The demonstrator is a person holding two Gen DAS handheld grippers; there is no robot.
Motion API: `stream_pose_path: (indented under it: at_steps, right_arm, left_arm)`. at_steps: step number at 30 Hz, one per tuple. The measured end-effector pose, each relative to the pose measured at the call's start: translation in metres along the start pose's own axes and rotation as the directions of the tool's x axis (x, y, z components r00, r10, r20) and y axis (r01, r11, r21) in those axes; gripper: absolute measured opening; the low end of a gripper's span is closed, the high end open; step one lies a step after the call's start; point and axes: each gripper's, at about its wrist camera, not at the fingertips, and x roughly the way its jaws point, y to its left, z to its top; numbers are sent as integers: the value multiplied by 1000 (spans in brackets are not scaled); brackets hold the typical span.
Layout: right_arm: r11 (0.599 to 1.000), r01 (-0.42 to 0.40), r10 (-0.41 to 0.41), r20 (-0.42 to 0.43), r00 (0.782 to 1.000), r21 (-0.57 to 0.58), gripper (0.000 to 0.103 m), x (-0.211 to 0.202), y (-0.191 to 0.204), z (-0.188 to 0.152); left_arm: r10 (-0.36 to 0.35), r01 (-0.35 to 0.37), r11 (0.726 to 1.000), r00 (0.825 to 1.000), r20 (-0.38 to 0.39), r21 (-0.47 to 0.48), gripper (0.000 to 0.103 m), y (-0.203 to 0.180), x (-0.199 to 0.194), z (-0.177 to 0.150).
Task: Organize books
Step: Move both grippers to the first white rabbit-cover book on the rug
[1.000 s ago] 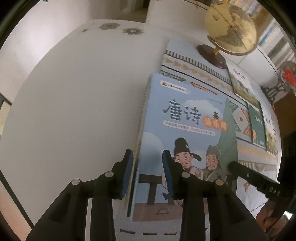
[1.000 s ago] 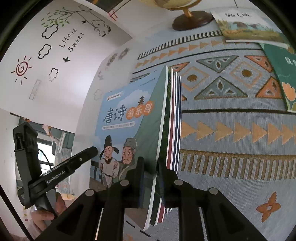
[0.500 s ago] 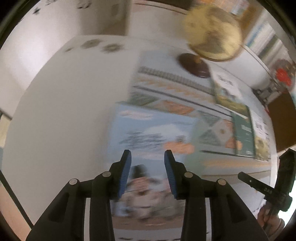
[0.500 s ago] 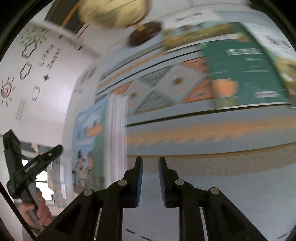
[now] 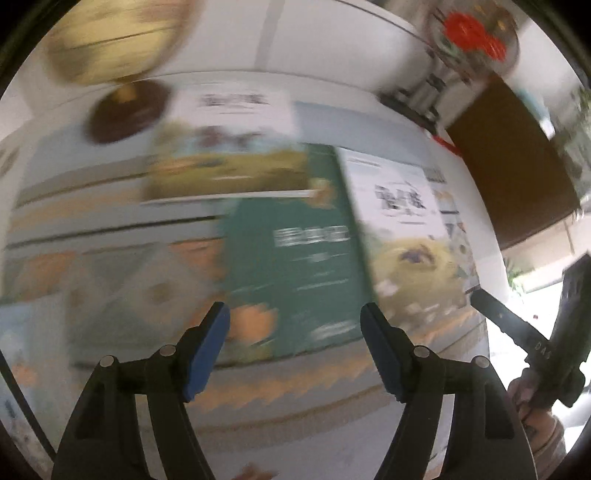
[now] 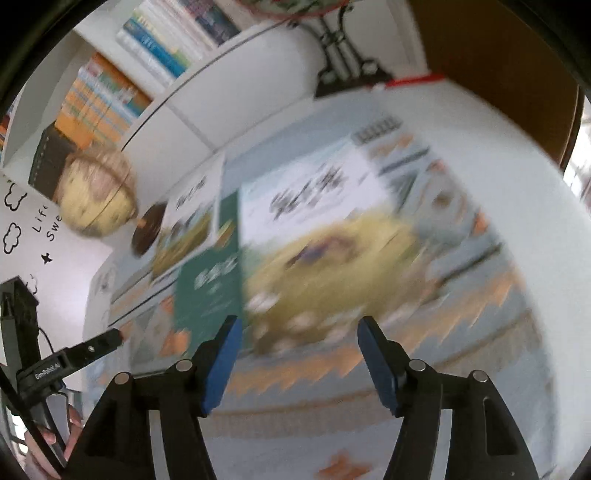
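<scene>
Both views are blurred by motion. Three books lie flat on the patterned mat: a green book (image 5: 295, 254), a white-and-yellow book (image 5: 410, 240) to its right, and a book with a white top and yellow-green picture (image 5: 225, 155) behind. My left gripper (image 5: 295, 350) hangs over the green book's near end, jaws opening, nothing between them. My right gripper (image 6: 297, 360) hovers above the near edge of the white-and-yellow book (image 6: 325, 251), jaws opening and empty. The green book (image 6: 208, 291) lies to its left.
A globe (image 5: 110, 48) on a dark round base stands at the back left of the mat (image 5: 110, 288). A metal stand with a red ornament (image 5: 472, 33) is at the back right. A shelf of books (image 6: 122, 85) runs behind the table. A dark brown panel (image 5: 513, 166) sits right.
Both grippers let go of the blue-covered stack, swept right across the mat to the flat books, and their jaws spread wide. The blue stack has left both views.
</scene>
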Motion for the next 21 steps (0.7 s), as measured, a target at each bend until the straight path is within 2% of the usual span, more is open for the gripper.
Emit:
stream_pose_path:
  at_steps: [4, 7, 10, 11, 12, 14, 16, 19, 21]
  right_arm:
    - [1000, 10, -11, -10, 1000, -29, 63, 11, -34, 32]
    - [1000, 3, -3, -17, 1000, -19, 63, 25, -55, 51]
    - [999, -38, 38, -25, 999, -5, 63, 37, -69, 59]
    - [997, -76, 76, -24, 997, 3, 63, 43, -70, 62]
    - [995, -103, 103, -25, 994, 13, 63, 47, -72, 62]
    - [991, -131, 132, -26, 991, 25, 69, 55, -73, 64]
    - [989, -146, 146, -26, 989, 17, 73, 57, -70, 64]
    - [976, -217, 218, -80, 973, 20, 74, 63, -60, 62]
    - [974, -228, 227, -101, 969, -1, 77, 65, -51, 57]
  left_arm:
    - [-13, 15, 998, 1000, -28, 55, 71, -51, 41, 13]
    - [-1, 4, 998, 999, -43, 64, 72, -68, 62, 16]
    - [0, 2, 999, 998, -63, 42, 72, -70, 77, 17]
    - [1, 1, 999, 999, -45, 41, 78, -71, 79, 16]
    - [-5, 6, 999, 1000, -28, 42, 79, -72, 79, 15]
    - [-12, 13, 999, 999, -32, 43, 81, -75, 80, 14]
    - [-55, 56, 998, 998, -39, 39, 83, -76, 80, 13]
    - [-32, 33, 999, 999, -42, 8, 83, -69, 77, 8]
    - [-46, 45, 999, 998, -42, -31, 83, -57, 69, 1]
